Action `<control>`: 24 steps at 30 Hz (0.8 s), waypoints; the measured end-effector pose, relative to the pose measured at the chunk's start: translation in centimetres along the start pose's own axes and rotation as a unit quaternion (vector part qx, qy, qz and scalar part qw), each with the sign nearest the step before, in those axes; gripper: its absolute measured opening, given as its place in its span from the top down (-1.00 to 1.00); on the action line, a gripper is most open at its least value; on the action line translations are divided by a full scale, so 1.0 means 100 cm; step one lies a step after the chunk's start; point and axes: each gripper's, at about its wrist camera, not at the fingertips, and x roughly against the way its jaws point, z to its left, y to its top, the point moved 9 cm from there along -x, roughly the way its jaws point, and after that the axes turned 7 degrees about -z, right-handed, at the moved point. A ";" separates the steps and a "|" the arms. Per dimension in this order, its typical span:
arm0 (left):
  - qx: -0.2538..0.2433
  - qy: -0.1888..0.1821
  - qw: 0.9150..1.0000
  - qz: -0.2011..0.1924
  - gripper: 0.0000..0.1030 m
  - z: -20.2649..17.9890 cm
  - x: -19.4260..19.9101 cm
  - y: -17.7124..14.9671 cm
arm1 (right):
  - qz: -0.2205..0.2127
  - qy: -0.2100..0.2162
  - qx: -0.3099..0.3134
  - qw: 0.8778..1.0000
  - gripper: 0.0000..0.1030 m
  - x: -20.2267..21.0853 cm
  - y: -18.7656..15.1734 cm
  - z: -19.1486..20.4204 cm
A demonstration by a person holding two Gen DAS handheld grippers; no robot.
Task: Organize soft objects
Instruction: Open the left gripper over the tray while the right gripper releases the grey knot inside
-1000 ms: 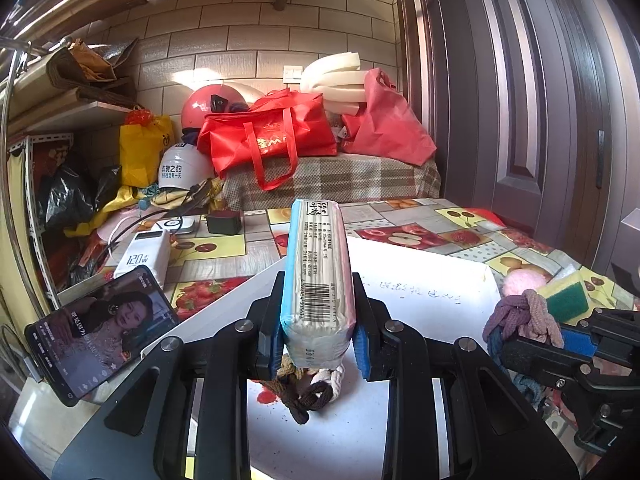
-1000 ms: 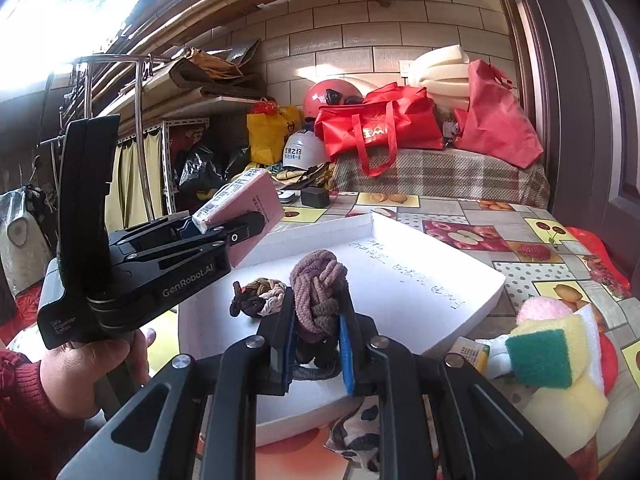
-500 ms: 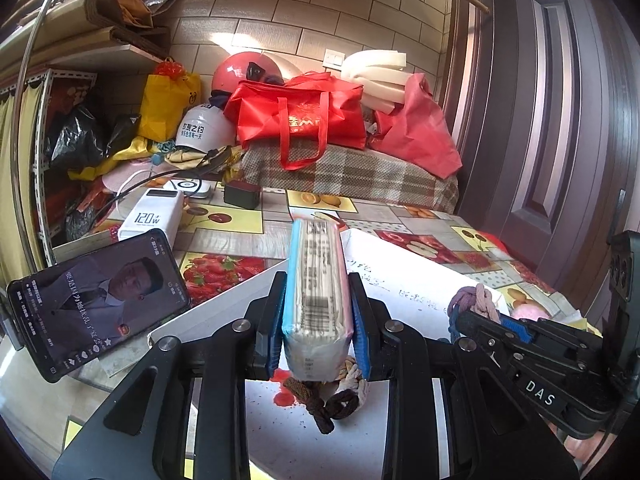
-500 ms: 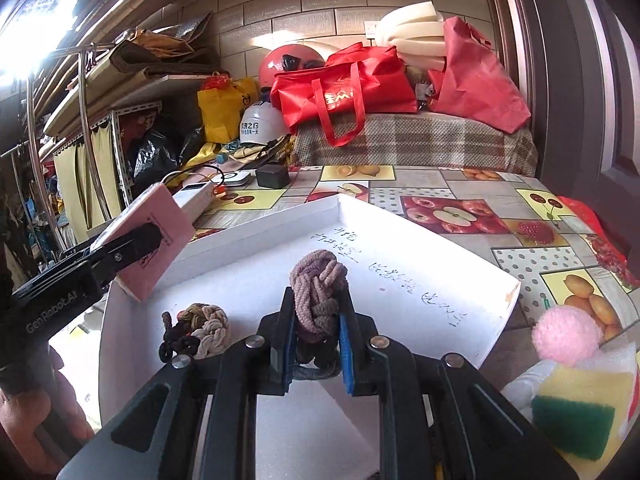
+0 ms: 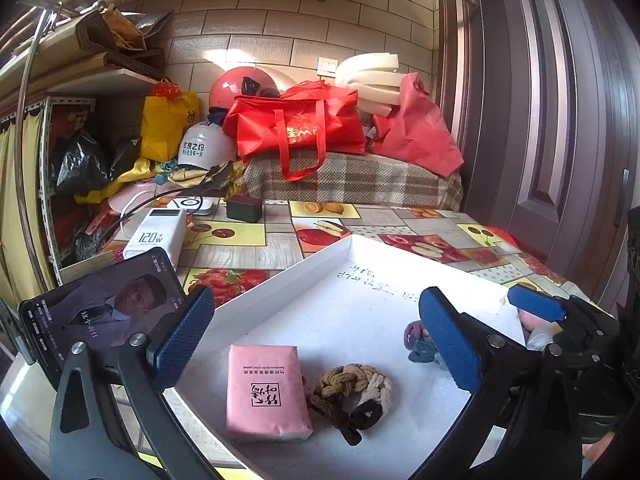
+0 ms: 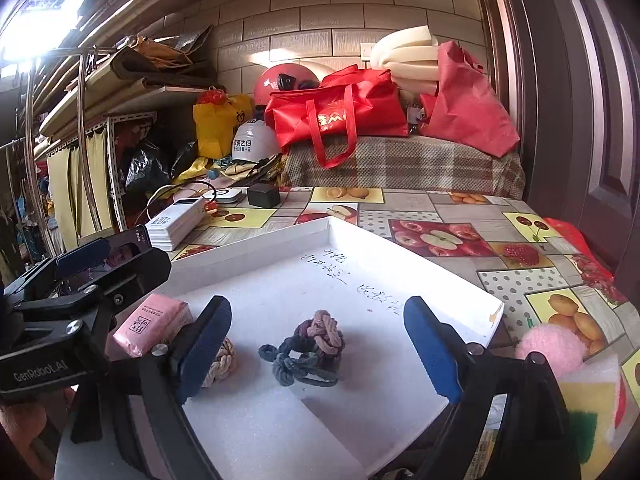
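The left gripper (image 5: 316, 336) is seen spread wide with nothing between its blue pads, and the right gripper (image 6: 318, 344) is likewise released, its fingers standing apart on either side of the purple-grey knotted hair tie (image 6: 310, 346).

Three soft things are found lying inside the white tray (image 5: 280, 280), which rests on the fruit-patterned bench (image 5: 248, 254). The pink tissue pack (image 5: 266, 392) is laid flat near the tray's near-left corner, and the brown-and-cream knotted hair tie (image 5: 354, 392) is placed just beside it on its right. In the right wrist view most of that brown tie is covered by the right gripper's left finger, and one corner of the tissue pack is hidden behind the left gripper's body. In the left wrist view the purple-grey tie is only partly shown, the rest being blocked by the left gripper's right finger.

Outside the tray, at its right edge, a fluffy pink ball (image 6: 554, 350) is seen on the bench, touching a yellow-and-green sponge (image 6: 592, 404) that is cut off by the gripper frame and the picture edge. Handwriting on the tray floor cannot be read. A phone (image 5: 100, 312) with a lit screen is propped at the left, its lower part masked by the gripper, and a white power bank (image 5: 156, 238) lies behind it.
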 end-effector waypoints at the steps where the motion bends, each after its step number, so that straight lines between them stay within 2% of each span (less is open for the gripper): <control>1: 0.000 0.001 1.000 0.000 -0.99 0.001 0.000 0.000 | -0.005 -0.002 0.005 1.000 -0.73 0.002 0.001 0.001; 6: 0.001 0.004 1.000 -0.009 -0.99 0.002 0.003 0.002 | -0.017 -0.017 0.008 1.000 -1.00 0.004 0.005 0.000; 13: 0.003 0.006 1.000 -0.027 -1.00 0.003 0.010 0.006 | -0.040 -0.026 0.009 0.999 -1.00 0.011 0.010 -0.003; 17: 0.008 0.003 1.000 -0.026 -1.00 0.000 0.016 0.004 | -0.039 -0.021 0.000 0.999 -1.00 0.020 0.006 -0.006; 24: -0.014 -0.021 0.999 -0.022 -0.99 -0.029 0.032 -0.003 | -0.035 -0.001 -0.001 0.999 -1.00 0.051 -0.006 -0.015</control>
